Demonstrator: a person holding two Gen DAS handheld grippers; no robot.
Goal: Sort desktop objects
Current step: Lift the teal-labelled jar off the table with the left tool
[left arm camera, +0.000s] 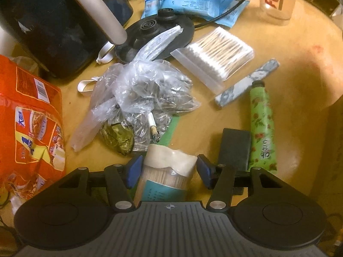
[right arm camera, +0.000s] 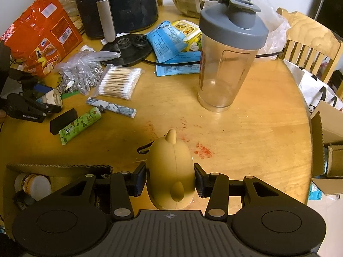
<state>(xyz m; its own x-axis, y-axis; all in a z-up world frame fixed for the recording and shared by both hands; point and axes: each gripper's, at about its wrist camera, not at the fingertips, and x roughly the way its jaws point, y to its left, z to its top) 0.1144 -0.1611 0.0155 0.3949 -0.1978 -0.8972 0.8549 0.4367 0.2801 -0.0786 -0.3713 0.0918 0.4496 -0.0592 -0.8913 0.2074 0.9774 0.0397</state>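
On round table [right arm camera: 246, 132] | left hand-held gripper [left arm camera: 169, 169] grasps clear toothpick jar [left arm camera: 165, 180] | right [right arm camera: 170, 180] clamps yellow duck-shaped case [right arm camera: 171, 167]

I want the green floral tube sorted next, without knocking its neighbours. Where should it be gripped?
Grip the green floral tube across its flat middle, from above. It lies flat between the black block and bare table, so aim toward the crimped end, away from the marbled stick.

Green floral tube [left arm camera: 262, 126] — orange packet [left arm camera: 27, 115].
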